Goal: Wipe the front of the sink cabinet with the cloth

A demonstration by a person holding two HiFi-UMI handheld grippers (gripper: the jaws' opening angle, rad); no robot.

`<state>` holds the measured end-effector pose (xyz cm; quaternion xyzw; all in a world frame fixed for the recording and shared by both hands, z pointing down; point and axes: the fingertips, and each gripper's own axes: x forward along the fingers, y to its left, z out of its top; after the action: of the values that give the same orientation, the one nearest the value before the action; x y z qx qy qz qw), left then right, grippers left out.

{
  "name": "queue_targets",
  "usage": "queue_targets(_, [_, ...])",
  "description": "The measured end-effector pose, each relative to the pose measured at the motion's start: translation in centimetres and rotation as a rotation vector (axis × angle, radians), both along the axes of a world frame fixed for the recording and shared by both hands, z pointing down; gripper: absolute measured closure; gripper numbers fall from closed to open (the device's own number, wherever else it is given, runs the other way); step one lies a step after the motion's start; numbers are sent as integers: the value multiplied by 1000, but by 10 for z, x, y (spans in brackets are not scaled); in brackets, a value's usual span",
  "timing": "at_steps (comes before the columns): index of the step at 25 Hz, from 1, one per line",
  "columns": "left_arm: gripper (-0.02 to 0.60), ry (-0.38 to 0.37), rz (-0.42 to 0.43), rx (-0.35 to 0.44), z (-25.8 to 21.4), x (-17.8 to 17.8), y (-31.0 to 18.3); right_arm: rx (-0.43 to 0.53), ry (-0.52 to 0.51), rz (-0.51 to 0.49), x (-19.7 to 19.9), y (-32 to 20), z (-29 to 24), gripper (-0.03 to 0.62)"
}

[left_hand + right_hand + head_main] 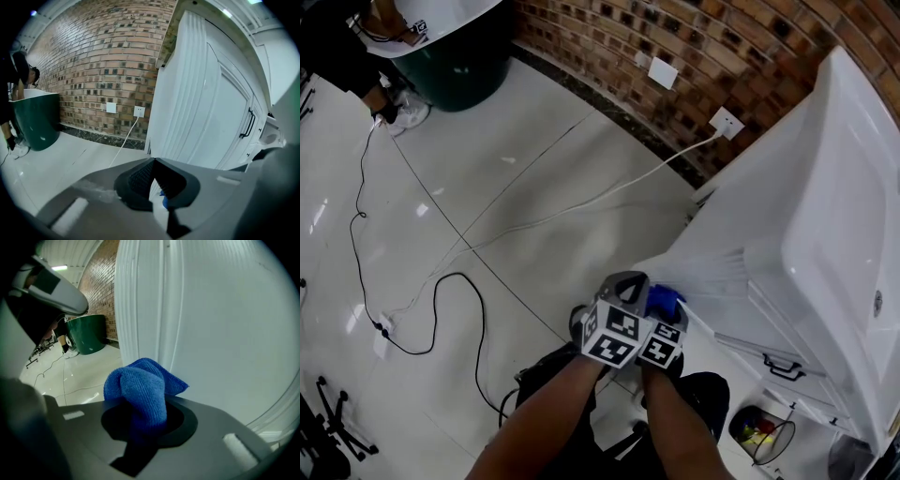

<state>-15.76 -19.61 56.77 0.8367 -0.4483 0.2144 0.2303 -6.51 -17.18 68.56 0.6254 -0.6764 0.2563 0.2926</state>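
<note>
A glossy white tiled floor point(534, 169) fills the room, and a red brick wall point(675, 37) runs along its far edge. The white sink cabinet point(787, 225) stands at the floor's right side, with one end near the wall and a black handle point(783, 367) on its door. A dark green tub point(459, 66) sits at the floor's far left corner. A white cable point(609, 192) runs across the tiles from a wall socket point(727, 122), and a black cable point(436, 300) loops nearer the left edge. A wire basket point(764, 433) stands by the cabinet's near end. The left gripper point(151, 161) has its jaws closed together, holding nothing. Just beside it, the right gripper point(140, 416) is clenched on the blue cloth point(138, 385), which is bunched at the cabinet's fluted corner. Contact with the panel cannot be confirmed.
</note>
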Motion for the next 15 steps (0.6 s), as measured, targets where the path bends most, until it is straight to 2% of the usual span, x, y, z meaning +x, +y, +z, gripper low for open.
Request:
queue_targets(4, [575,8,15,21,-9,7,0,26,-21,-25,-5,7,-18,516])
queue_targets(8, [575,-2,48,69,-25,17,4,100,-83,-47,-13,24,-62,515])
queue_targets(12, [575,-25,85,164,-49,37,10,220,-123,-58,-6,39,-120,516])
queue_targets(15, [575,-11,87,241,-73,52,16,341,-128,-60,11,44,-173,516])
